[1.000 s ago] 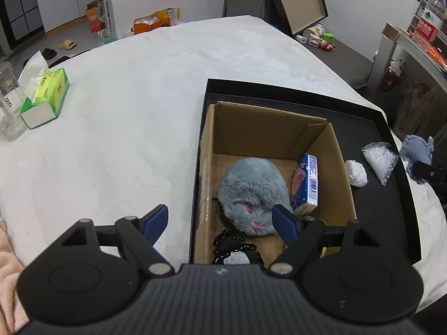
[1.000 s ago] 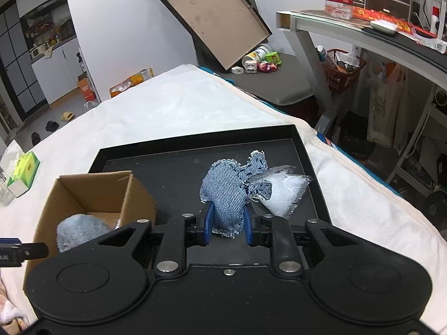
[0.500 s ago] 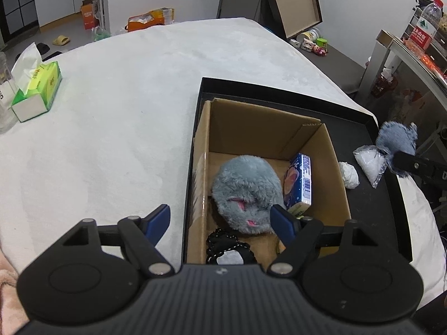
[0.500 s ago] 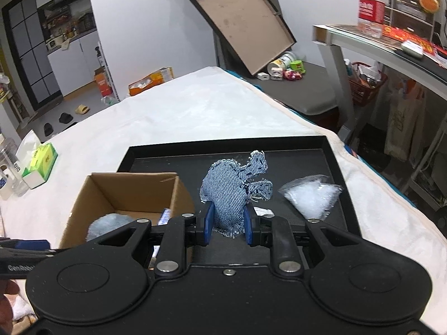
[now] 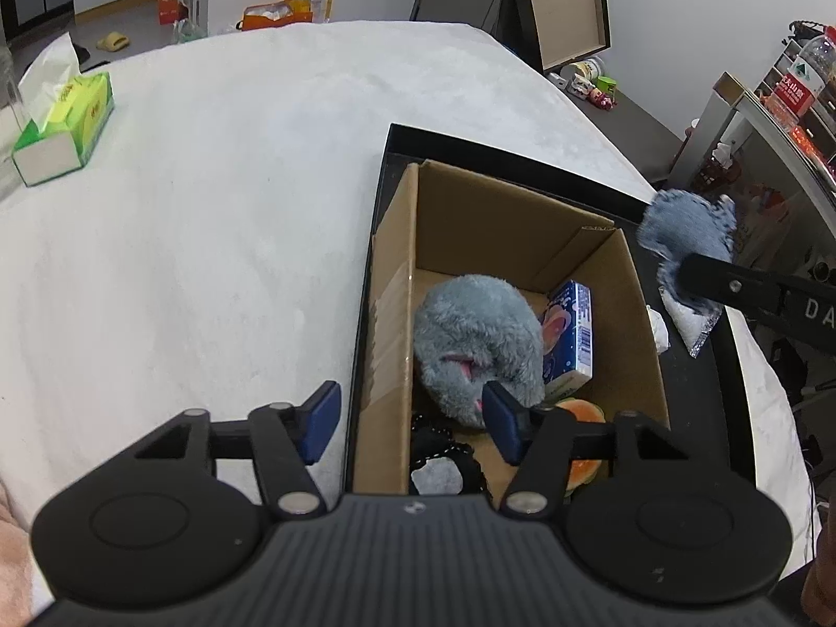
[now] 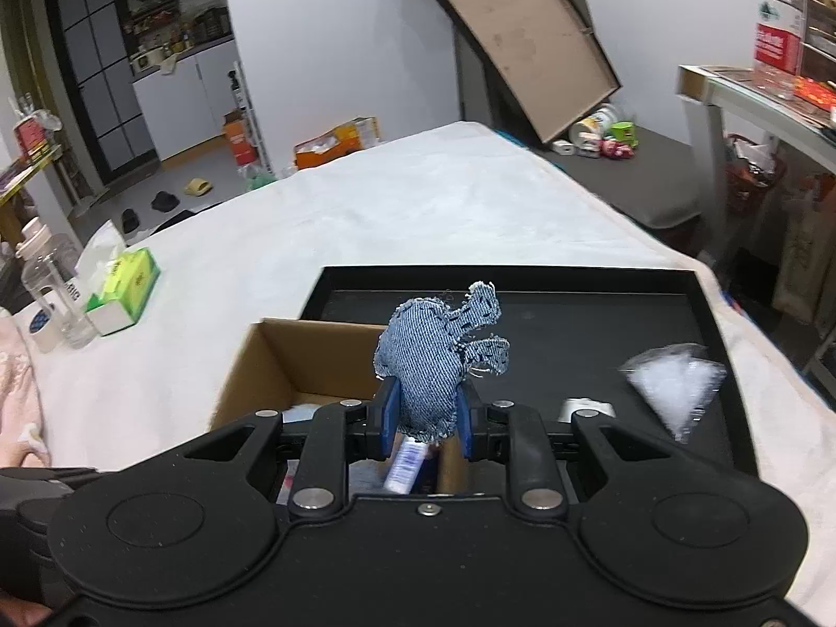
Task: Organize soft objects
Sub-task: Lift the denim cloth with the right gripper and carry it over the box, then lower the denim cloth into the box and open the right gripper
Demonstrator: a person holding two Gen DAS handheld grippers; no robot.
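With our right gripper (image 6: 426, 415) clamped on the denim toy (image 6: 436, 360) above the cardboard box (image 5: 514, 240), and left gripper (image 5: 410, 420) closing astride its near-left wall, an early release risks dropping it on the tray (image 6: 601, 313).

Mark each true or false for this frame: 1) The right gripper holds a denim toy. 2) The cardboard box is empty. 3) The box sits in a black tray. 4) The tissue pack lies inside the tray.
1) True: the right gripper is clamped on the denim toy.
2) False: the cardboard box already holds a grey plush toy and a small blue carton.
3) True: it stands in the black tray.
4) False: the green tissue pack lies on the white cover, apart from the tray.
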